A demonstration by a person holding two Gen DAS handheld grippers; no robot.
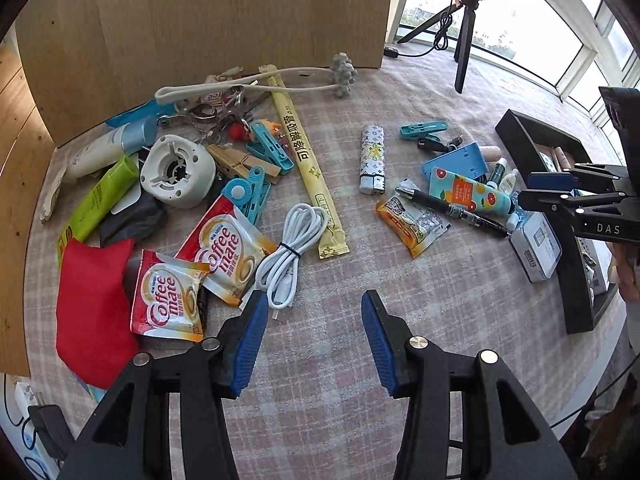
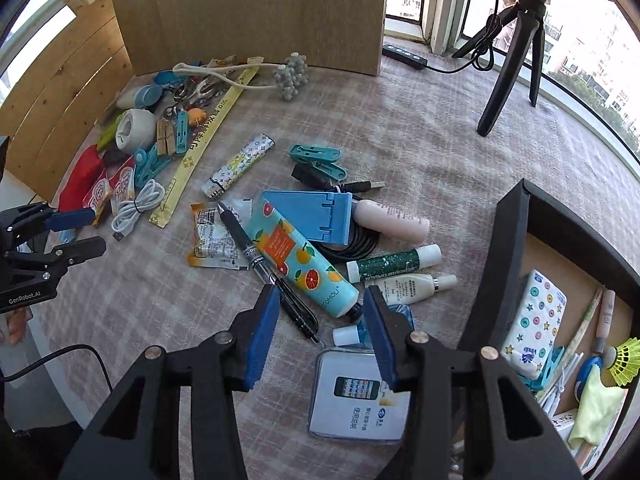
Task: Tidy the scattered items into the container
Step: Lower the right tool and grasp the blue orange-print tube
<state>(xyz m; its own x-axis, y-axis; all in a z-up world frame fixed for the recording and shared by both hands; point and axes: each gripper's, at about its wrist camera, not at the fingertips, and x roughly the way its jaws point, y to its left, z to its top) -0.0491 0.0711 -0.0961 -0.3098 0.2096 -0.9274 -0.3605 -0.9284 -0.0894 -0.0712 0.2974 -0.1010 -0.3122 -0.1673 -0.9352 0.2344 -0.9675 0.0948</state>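
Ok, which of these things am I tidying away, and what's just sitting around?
For the job:
black pen
fruit-print tube
white cable
Coffee-mate sachets
patterned lighter
black container

Just lying about:
tripod
cardboard panel
power strip

A woven checked cloth [image 1: 420, 92], matt and rough, covers the surface. The sachets [image 1: 192, 276] are glossy foil, the pegs [image 1: 240, 164] bare wood. The tongs [image 2: 318, 332] have ribbed blue pads [image 2: 262, 340] on matt black plastic.
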